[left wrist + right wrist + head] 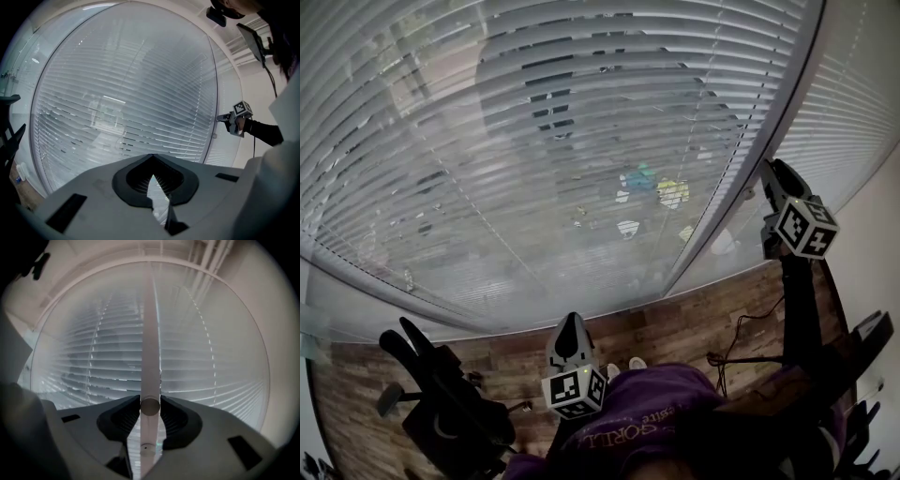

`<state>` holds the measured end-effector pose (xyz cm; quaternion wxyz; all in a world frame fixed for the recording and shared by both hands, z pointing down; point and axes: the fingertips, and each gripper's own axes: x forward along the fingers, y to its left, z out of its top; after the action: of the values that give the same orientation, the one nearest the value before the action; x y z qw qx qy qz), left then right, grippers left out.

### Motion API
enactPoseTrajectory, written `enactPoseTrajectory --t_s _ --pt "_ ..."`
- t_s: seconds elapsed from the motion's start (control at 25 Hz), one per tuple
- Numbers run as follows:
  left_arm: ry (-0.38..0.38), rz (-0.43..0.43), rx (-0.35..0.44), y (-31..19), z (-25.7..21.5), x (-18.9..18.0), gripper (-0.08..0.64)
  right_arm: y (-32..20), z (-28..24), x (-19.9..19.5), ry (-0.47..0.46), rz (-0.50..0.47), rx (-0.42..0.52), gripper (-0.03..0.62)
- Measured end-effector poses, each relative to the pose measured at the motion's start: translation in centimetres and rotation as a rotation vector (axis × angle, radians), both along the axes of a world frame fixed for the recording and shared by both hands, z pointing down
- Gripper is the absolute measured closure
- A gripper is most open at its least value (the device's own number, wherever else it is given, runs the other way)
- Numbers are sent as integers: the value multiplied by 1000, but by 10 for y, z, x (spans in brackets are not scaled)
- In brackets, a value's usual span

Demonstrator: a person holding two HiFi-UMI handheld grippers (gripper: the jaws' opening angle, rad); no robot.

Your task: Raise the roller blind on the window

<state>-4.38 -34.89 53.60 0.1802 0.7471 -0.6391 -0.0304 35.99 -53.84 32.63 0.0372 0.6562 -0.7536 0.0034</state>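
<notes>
— White slatted blind point(534, 141) hangs fully lowered. Which step?
— Grasp made: my right hand-held gripper point(150, 407) pinches the white round control wand point(151, 352). The left hand-held gripper point(151, 158) sits low, pressed together, empty. Next, I judge, work the wand steadily.

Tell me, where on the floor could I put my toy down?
The wooden floor is bare just beneath the blind, between the black chair and the person's white shoes. The right side is crowded: cables trail over the boards there, below the right gripper, which is shut on the blind's wand.
</notes>
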Motion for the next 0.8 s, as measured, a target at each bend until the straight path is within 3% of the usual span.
enactPoseTrajectory --t_s 0.28,0.52,0.64,0.8 --pt "-1 -9 -1 0 0 -2 560 -1 2 -13 605 32 23 474" --pt "-1 -14 -5 1 1 -3 560 -4 8 -13 929 82 46 474" --pt "0 -14 -5 0 1 -3 560 -5 9 -13 956 99 47 474" --pt "1 -9 -3 -2 1 -2 560 -4 5 -14 750 69 18 474"
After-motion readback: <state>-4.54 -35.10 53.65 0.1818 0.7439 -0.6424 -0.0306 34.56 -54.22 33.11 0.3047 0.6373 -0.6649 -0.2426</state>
